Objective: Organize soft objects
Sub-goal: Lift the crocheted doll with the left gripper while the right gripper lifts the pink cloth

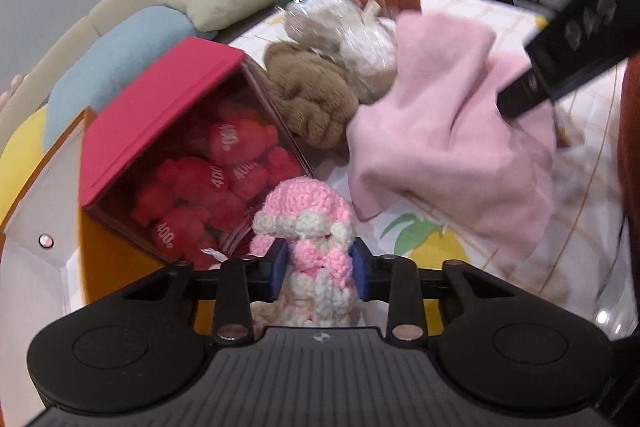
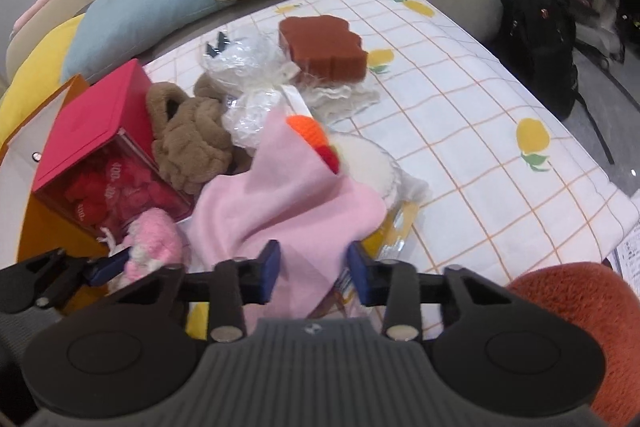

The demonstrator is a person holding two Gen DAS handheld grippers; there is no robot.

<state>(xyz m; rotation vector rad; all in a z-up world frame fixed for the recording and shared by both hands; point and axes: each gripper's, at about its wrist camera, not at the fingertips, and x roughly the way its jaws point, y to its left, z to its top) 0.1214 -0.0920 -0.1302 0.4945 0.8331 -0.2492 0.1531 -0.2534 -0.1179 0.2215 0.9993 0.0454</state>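
Left gripper (image 1: 320,273) clamped on the pink-and-white crochet toy (image 1: 310,227), just beside the red box (image 1: 160,115) of red plush pieces. Right gripper (image 2: 314,273) pads pinch the pink cloth (image 2: 288,203) edge. Only the right view shows the brown sponge (image 2: 324,47) and orange crochet piece (image 2: 306,127) farther back on the checked sheet (image 2: 500,147). One brown plush (image 2: 192,139), three cushions behind
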